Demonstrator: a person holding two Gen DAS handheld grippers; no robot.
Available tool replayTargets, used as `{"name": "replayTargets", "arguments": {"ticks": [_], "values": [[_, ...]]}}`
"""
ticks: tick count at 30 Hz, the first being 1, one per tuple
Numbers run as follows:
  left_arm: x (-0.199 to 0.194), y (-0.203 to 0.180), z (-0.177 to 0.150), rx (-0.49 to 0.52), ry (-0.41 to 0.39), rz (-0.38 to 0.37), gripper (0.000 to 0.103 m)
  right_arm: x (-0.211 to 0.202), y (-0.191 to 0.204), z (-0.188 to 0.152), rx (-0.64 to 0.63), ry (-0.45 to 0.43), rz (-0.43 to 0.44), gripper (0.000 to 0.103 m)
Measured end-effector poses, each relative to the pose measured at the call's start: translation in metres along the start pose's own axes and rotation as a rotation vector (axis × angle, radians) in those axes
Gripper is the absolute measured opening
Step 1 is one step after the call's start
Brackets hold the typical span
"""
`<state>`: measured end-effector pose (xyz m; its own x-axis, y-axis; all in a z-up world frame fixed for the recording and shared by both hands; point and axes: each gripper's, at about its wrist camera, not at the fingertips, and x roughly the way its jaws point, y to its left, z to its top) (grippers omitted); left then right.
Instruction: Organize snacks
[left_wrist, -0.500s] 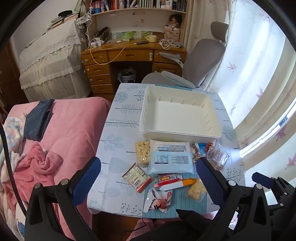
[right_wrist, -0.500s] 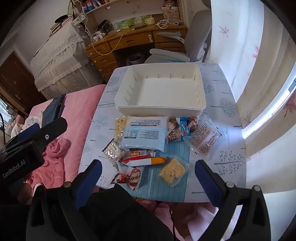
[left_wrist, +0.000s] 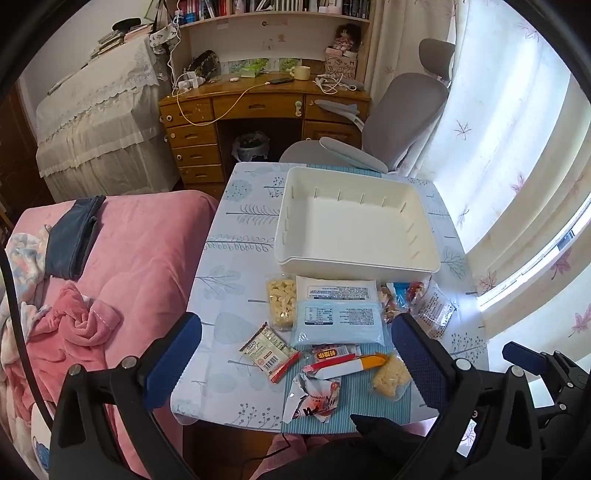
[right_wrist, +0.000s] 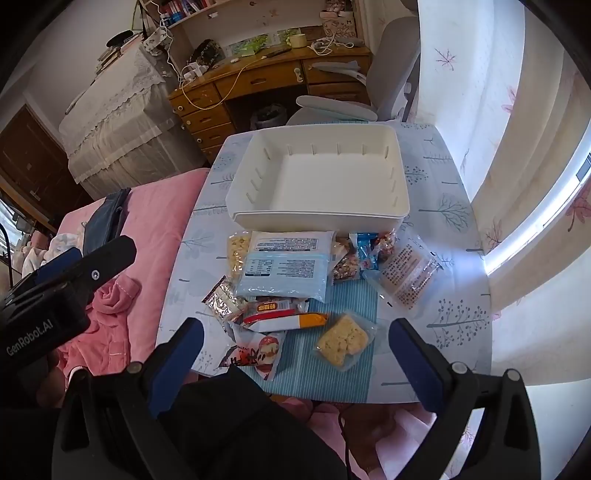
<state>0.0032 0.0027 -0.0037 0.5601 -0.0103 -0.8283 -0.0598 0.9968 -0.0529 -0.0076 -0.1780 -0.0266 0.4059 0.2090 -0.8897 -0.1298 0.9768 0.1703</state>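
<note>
"GenRobot.AI" lettering marks the left tool (right_wrist: 70, 291); both tools gape empty above snacks (left_wrist: 336, 321).

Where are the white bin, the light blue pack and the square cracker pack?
white bin (right_wrist: 317, 218), right wrist view, on its near outer wall.
light blue pack (right_wrist: 284, 275), right wrist view, on the middle of its printed face.
square cracker pack (right_wrist: 343, 339), right wrist view, on the yellow cracker inside the clear wrap.

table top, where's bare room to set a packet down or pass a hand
Free: the white bin is empty inside. Bare tablecloth runs along the bin's left side, by the pink bed, and right of it toward the curtain. Crowded: the near strip around the blue packet.
</note>
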Motion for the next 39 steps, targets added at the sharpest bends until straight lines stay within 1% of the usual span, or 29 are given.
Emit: {"name": "replayTargets", "arguments": {"ticks": [14,16,17,20,22,25,28,34,39], "values": [[0.000,-0.004,-0.002,0.002,0.010,-0.006,0.102,-0.001,-0.004,0.001,0.008,0.010,0.006,0.101],[0.003,-0.005,-0.007,0.001,0.013,-0.006,0.102,-0.002,-0.004,0.004,0.008,0.010,0.007,0.101],[0.009,-0.016,-0.014,0.002,0.018,-0.005,0.102,-0.003,-0.005,0.006,0.009,0.012,0.007,0.101],[0.009,-0.019,-0.017,0.000,0.023,-0.002,0.102,-0.005,-0.005,0.010,0.009,0.013,0.009,0.101],[0.010,-0.022,-0.018,-0.003,0.029,-0.002,0.102,-0.001,-0.011,-0.001,0.009,0.017,0.012,0.101],[0.007,-0.023,-0.016,-0.009,0.036,-0.007,0.102,-0.002,-0.010,-0.002,0.008,0.020,0.016,0.101],[0.007,-0.028,-0.017,-0.013,0.048,0.002,0.102,0.004,-0.021,-0.003,0.012,0.039,0.031,0.101],[0.006,-0.036,-0.021,-0.022,0.085,0.031,0.102,0.008,-0.030,-0.007,0.031,0.084,0.072,0.101],[0.006,-0.036,-0.028,-0.037,0.119,0.059,0.101,0.019,-0.043,-0.009,0.052,0.124,0.112,0.101]]}}
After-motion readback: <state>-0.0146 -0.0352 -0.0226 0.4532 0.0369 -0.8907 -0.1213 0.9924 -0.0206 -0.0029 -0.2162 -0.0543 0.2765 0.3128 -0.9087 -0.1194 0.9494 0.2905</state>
